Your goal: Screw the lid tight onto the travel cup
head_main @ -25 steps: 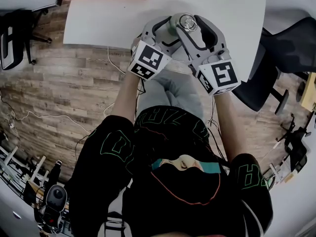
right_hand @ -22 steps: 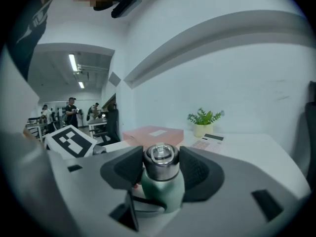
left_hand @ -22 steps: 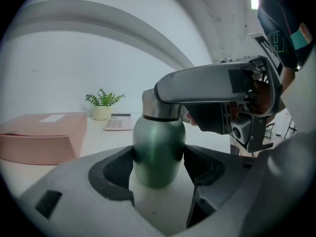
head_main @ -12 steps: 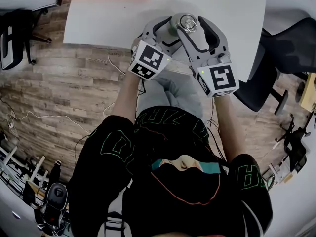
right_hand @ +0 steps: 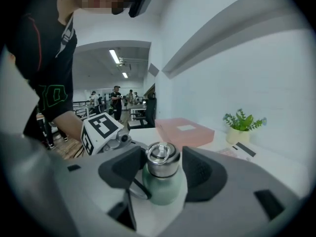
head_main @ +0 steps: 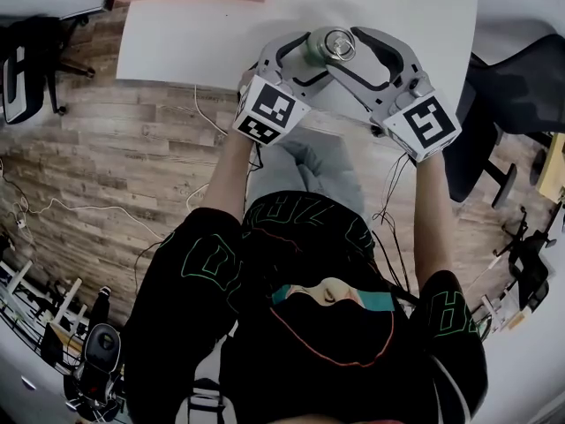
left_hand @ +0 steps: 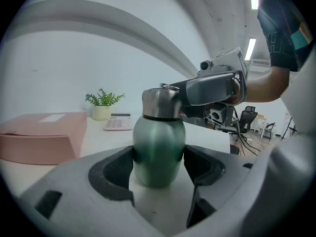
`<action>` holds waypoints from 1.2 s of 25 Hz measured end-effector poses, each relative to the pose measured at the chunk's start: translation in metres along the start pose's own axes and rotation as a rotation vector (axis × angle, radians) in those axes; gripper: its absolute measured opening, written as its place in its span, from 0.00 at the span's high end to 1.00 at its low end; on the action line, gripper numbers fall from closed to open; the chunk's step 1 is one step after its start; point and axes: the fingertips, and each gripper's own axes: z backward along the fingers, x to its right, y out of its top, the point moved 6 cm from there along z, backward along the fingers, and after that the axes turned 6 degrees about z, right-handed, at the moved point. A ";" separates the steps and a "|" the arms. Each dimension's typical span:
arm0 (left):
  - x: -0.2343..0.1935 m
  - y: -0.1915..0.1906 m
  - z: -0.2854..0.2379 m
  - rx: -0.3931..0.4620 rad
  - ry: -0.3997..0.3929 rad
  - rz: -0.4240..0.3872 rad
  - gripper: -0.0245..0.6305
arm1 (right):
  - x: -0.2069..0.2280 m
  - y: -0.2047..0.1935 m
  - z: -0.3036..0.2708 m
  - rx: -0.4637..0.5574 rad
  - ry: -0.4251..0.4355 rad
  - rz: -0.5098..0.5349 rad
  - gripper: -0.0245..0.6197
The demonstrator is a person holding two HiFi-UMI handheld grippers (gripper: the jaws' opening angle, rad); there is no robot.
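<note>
The fingers (left_hand: 114, 173) of the left gripper (left_hand: 158, 164) are closed on the green belly of the travel cup (left_hand: 158, 144). In the left gripper view, both dark pads press its sides. The cup stands upright on the white table (left_hand: 94, 143), its steel lid (left_hand: 160, 104) on top. The right gripper (left_hand: 210, 89) reaches in level with the lid from the far side. A pink box (left_hand: 42, 135), a small plant (left_hand: 103, 102) and a calculator (left_hand: 120, 122) sit well behind.

In the right gripper view that gripper's jaws have just been opening. They stand wide with the lid between them. The near pad is close against the lid and a gap shows at the other, so nothing is clamped.

From the head view, the cup is near the table's front edge. The two grippers come at it from either side, with their marker cubes toward the person.

I'd judge the cup stiff and fairly light. Its smooth rounded body looks likely to slip or spin under a twist. The widest part of the belly looks like the best place to hold it. The lid's straight steel wall below the top ring looks like the place to grip for turning. It is short and shiny, so the pads need to sit square on it.
</note>
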 end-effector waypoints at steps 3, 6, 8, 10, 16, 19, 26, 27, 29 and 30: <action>0.000 0.000 0.000 0.000 -0.002 -0.001 0.46 | 0.001 0.003 -0.002 -0.055 0.105 0.036 0.56; -0.001 -0.001 0.001 -0.001 0.000 0.000 0.46 | 0.008 0.006 -0.007 -0.083 0.191 0.077 0.56; -0.001 -0.001 0.001 0.000 0.000 0.000 0.46 | 0.013 0.006 -0.009 -0.077 0.228 0.108 0.57; -0.001 -0.001 0.001 0.001 0.000 -0.001 0.46 | 0.012 0.007 -0.010 -0.074 0.248 0.113 0.59; 0.000 -0.001 0.001 -0.001 -0.001 -0.001 0.46 | 0.009 0.002 -0.007 -0.013 0.132 0.043 0.60; 0.000 -0.001 0.001 -0.002 0.002 -0.004 0.46 | 0.003 0.000 -0.005 -0.016 0.025 0.016 0.60; -0.002 -0.003 0.001 -0.003 0.003 -0.004 0.46 | -0.013 -0.003 -0.007 0.022 -0.261 -0.058 0.60; -0.002 -0.003 0.001 -0.003 0.004 -0.004 0.46 | -0.015 -0.003 -0.007 0.028 -0.308 -0.070 0.60; -0.001 -0.003 0.001 -0.002 0.004 -0.004 0.46 | -0.019 -0.004 -0.008 0.026 -0.398 -0.091 0.60; -0.001 -0.003 0.000 -0.002 0.004 -0.004 0.46 | -0.021 -0.004 -0.008 0.018 -0.440 -0.100 0.60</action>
